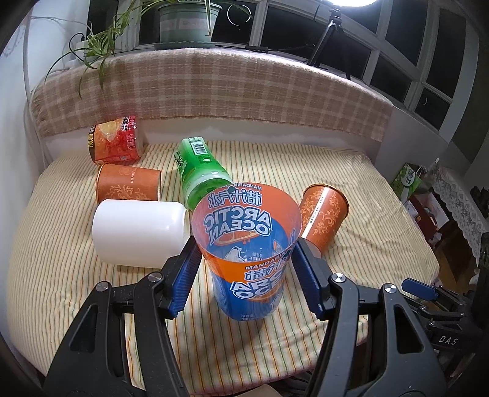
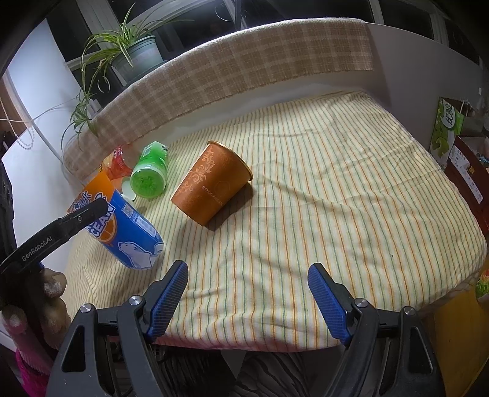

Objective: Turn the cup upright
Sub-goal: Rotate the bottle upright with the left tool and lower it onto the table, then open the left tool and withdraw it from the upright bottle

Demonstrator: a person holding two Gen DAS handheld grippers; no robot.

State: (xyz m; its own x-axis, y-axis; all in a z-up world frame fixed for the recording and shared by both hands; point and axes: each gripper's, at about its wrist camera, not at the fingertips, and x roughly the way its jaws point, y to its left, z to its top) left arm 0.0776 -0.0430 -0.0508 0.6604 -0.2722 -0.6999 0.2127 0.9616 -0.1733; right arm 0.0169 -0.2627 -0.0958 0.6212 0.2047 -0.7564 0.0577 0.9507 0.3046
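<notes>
An orange and blue "Arctic Ocean" cup [image 1: 247, 244] stands mouth-up on the striped cloth, tilted a little. My left gripper [image 1: 246, 262] is shut on it, one blue pad [image 1: 185, 274] on each side near the rim. The same cup shows at the left of the right wrist view [image 2: 131, 235], with a left finger across it. My right gripper [image 2: 247, 293] is open and empty above the cloth's near edge. An orange patterned cup [image 2: 211, 183] lies on its side ahead of it; it also shows in the left wrist view [image 1: 324, 220].
A white cup [image 1: 137, 235], a second orange cup [image 1: 128, 183], a green bottle [image 1: 198, 171] and a red and orange container [image 1: 114, 140] lie on the striped cloth [image 1: 366, 198]. A plaid-covered ledge [image 1: 214, 88] with a plant pot [image 1: 186, 21] runs behind. Boxes [image 2: 446, 128] stand right.
</notes>
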